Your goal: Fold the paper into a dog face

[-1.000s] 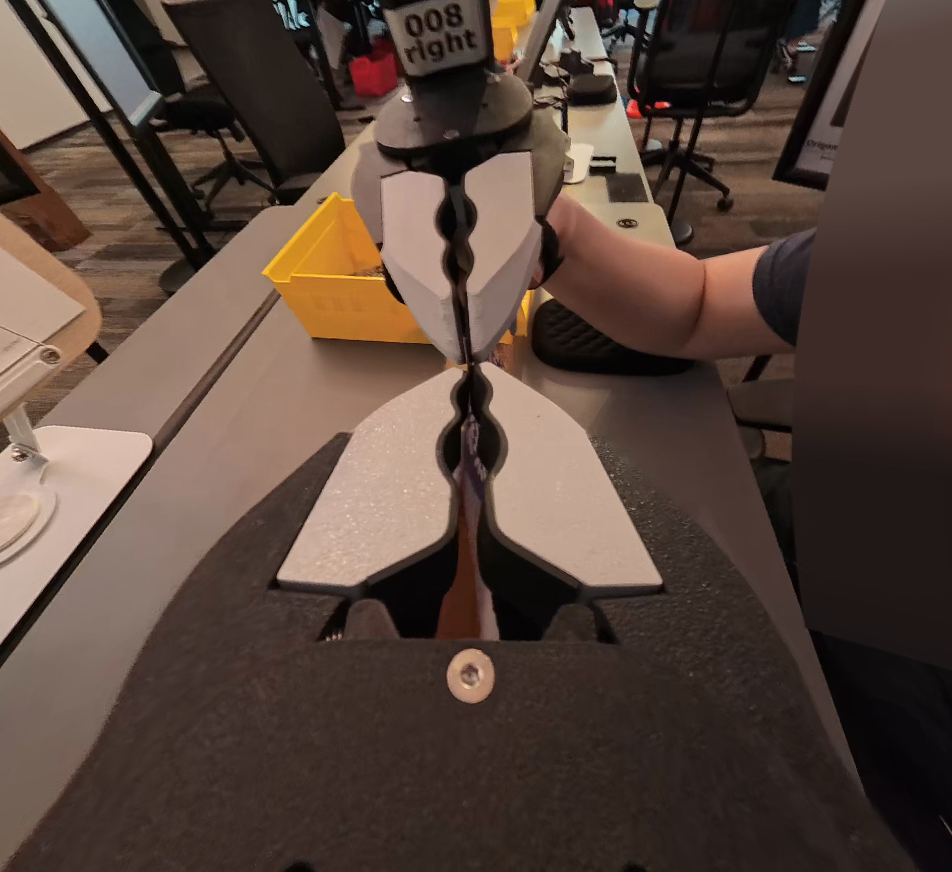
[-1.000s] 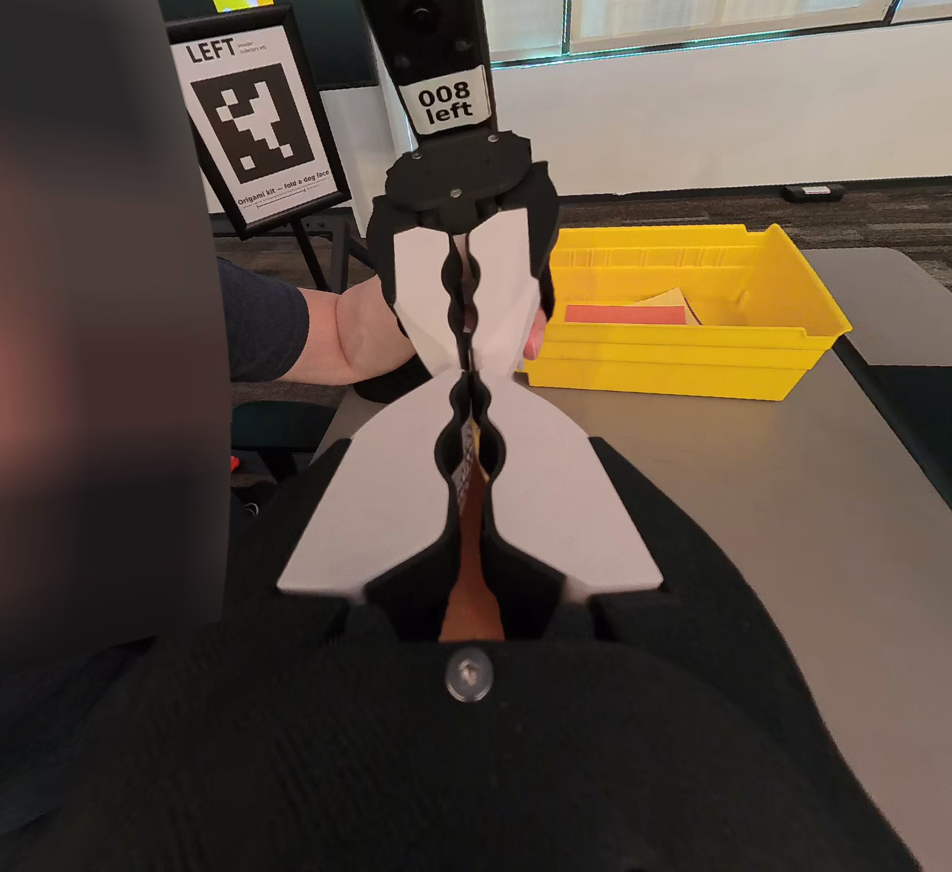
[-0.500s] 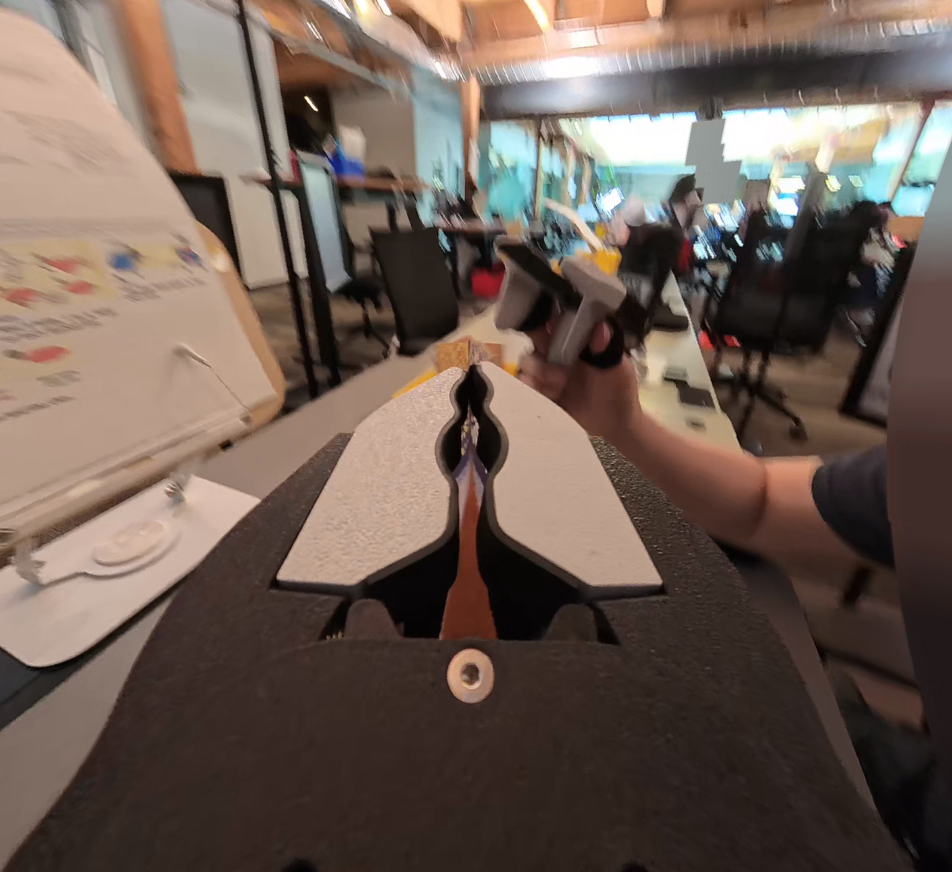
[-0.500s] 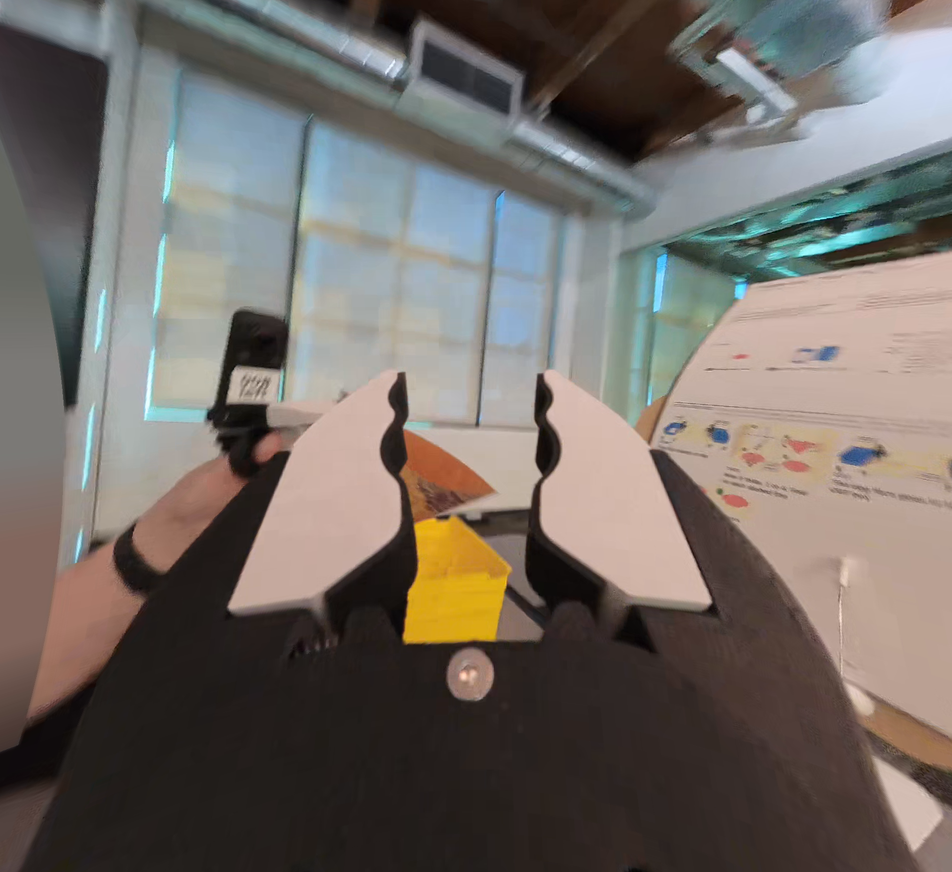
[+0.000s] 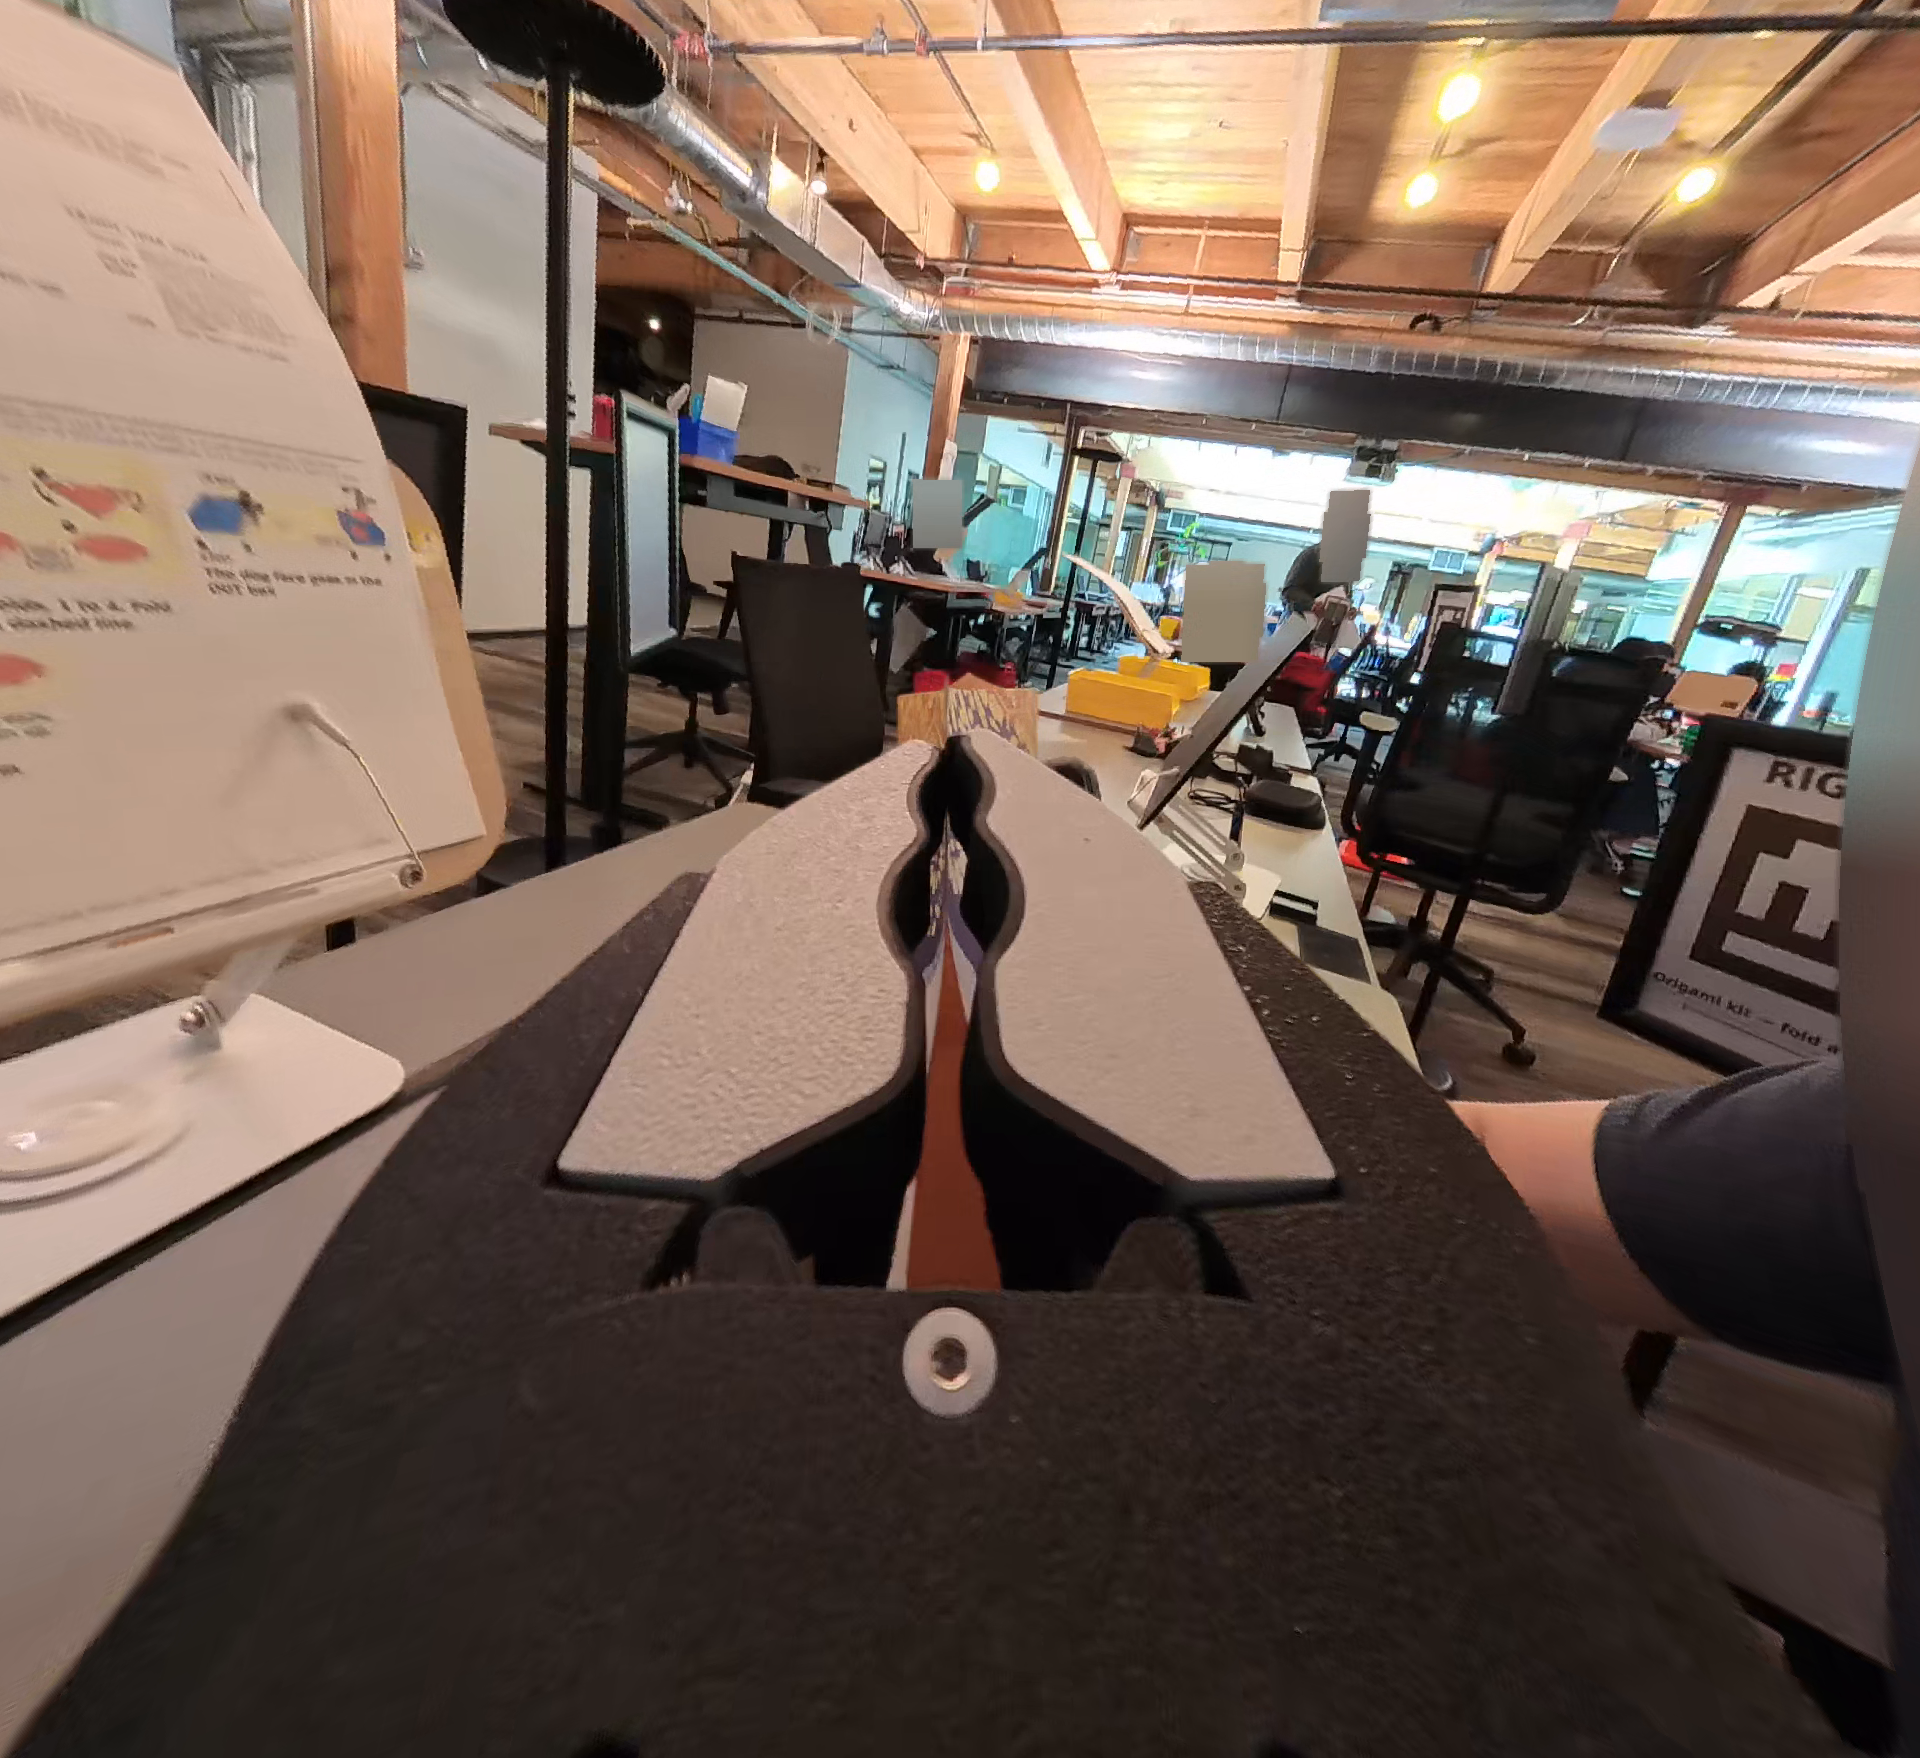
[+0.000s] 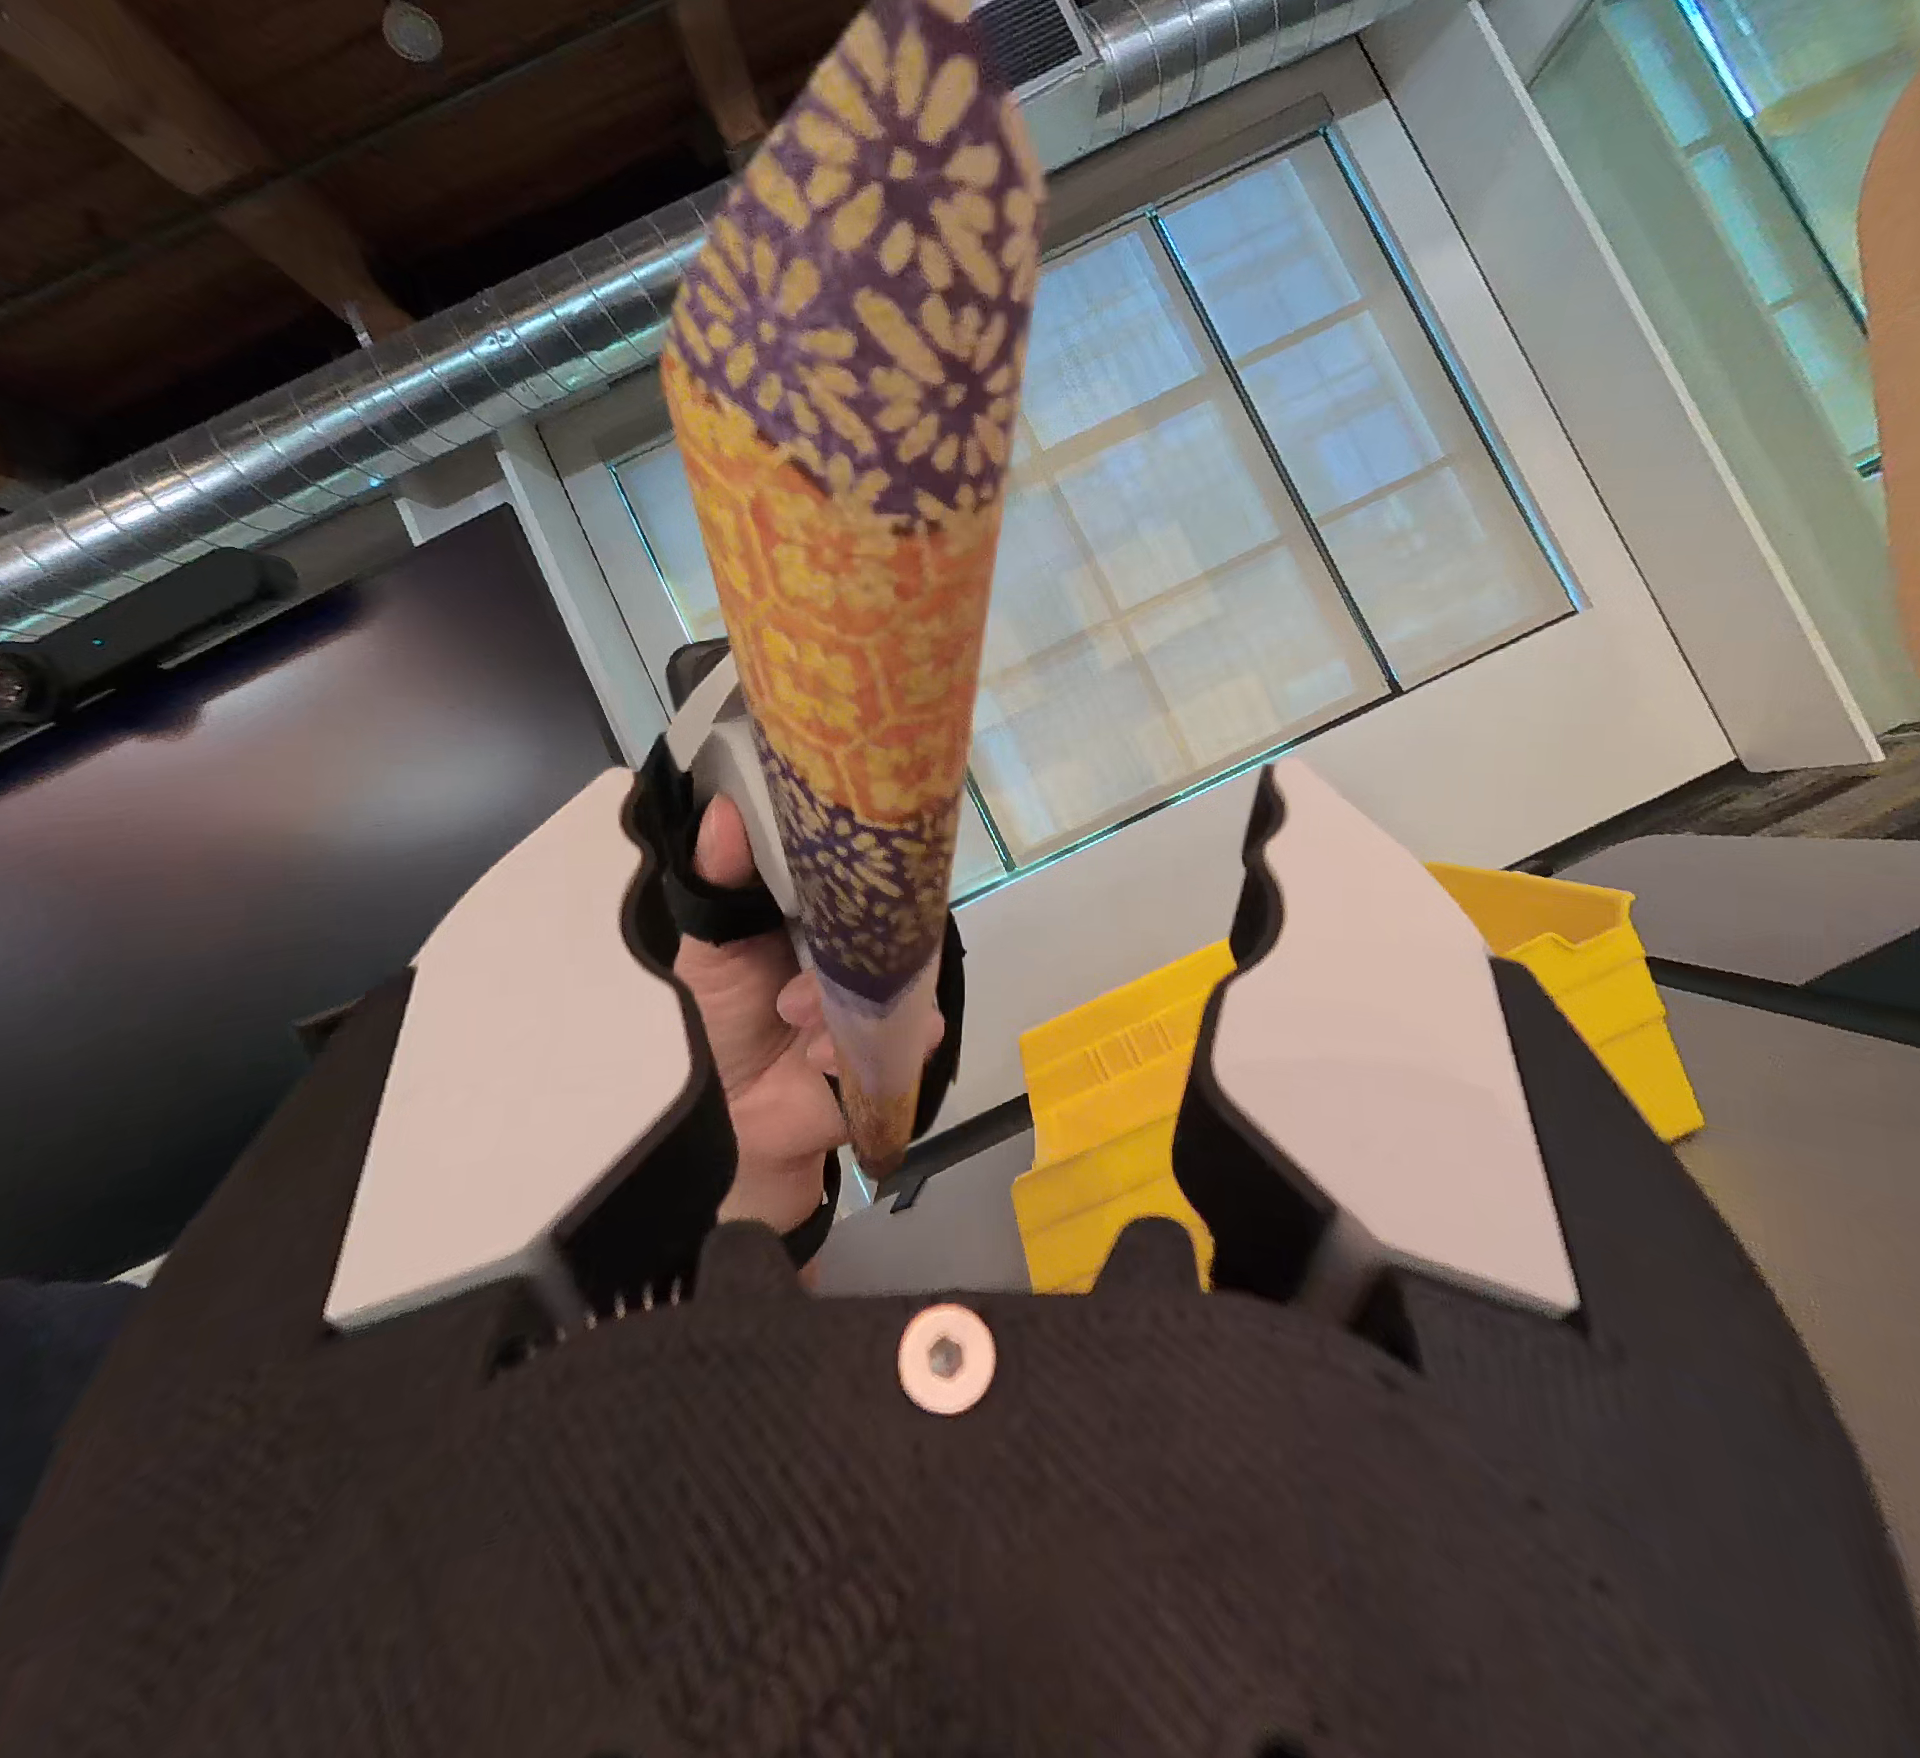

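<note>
Pinching the paper (image 5: 943, 981) edge-on, my left gripper (image 5: 951, 763) has its jaws pressed together on the sheet, which runs down the slot between the fingers and pokes out past the tips. My right gripper (image 6: 951, 835) is spread wide and holds nothing. I judge the step in hand to be a regrasp in the air before the next crease, so I would bring the right jaws onto the free upper corner, close only once the sheet sits square between them, and hold the left pinch until then (thin paper will likely slip or crumple if tugged).

From the left wrist view I get only a sliver of paper; beyond it, the instruction sheet (image 5: 156, 565) on its stand and distant desks. From the right wrist view I see the whole patterned sheet (image 6: 862, 461) lifted upright, the hand (image 6: 758, 1064) gripping below it, then the yellow bin (image 6: 1558, 960) behind.
</note>
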`<state>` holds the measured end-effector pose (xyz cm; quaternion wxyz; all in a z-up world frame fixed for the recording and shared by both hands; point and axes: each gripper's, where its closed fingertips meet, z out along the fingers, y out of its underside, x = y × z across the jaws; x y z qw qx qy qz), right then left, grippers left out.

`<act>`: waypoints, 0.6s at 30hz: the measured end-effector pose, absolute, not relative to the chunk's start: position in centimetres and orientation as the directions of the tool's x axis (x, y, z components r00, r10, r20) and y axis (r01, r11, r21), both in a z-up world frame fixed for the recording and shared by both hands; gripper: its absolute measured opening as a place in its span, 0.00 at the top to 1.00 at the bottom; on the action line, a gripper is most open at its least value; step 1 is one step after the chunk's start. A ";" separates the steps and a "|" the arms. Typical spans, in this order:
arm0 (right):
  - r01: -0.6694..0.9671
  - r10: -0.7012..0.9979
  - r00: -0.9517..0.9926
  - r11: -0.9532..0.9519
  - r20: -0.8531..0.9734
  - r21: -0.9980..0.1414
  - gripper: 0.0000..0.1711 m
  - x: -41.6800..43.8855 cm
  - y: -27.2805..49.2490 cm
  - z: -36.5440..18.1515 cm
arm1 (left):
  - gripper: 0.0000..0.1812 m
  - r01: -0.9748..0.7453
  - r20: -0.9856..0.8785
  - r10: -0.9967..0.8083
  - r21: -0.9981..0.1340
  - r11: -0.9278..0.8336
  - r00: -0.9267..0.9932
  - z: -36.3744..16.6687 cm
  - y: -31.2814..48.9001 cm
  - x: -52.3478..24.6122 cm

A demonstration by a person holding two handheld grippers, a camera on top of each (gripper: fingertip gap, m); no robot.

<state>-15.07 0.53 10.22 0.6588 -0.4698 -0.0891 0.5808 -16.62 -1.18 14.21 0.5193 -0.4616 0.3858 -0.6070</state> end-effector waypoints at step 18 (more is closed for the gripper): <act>-0.708 0.879 0.254 -0.115 -0.404 -0.697 0.67 -15.2 -0.4 10.3 | 1.00 0.255 0.272 -0.951 -0.919 -0.302 -0.146 13.2 -1.9 -15.4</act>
